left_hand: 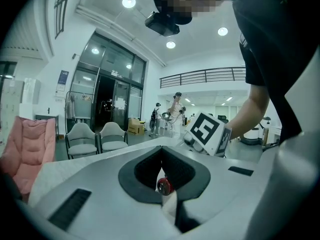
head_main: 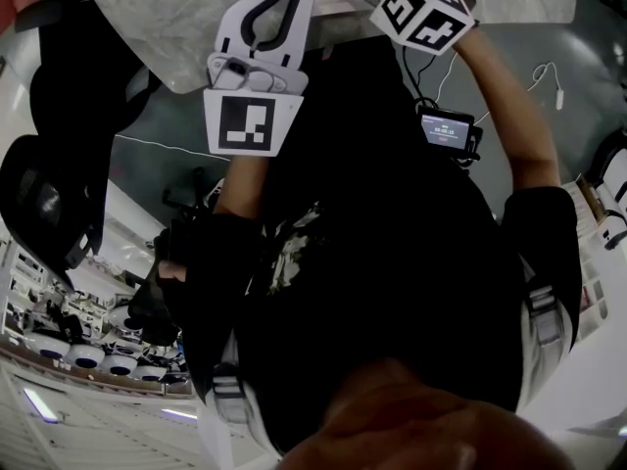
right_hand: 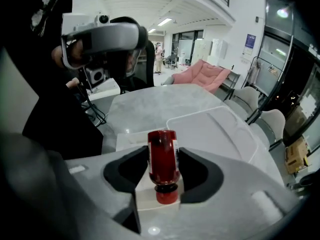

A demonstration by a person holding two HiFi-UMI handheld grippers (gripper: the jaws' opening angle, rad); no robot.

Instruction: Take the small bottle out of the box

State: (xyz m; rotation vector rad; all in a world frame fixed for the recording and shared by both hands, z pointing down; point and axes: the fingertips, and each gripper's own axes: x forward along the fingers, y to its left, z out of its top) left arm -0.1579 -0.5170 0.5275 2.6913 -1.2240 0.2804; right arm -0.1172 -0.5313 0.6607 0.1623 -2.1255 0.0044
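Above the white rectangular box (right_hand: 127,139) on the grey marbled table (right_hand: 150,106), the right gripper (right_hand: 164,156) pinches the small red round bottle (right_hand: 163,166) by its body between dark pads set partway apart, cap nearest the camera. The left gripper (left_hand: 161,151) has its jaws closed tip to tip on nothing. The bottle seems nearly out, so hold the squeeze even and keep the lift straight, because that smooth body could slip.

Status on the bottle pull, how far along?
Done: right claw is clamped on the small red bottle with a red cap. In hand: bottle hangs over the open white box; can't tell if it has cleared the rim. To do: set it on the grey marble table. Left claw shut, uninvolved.
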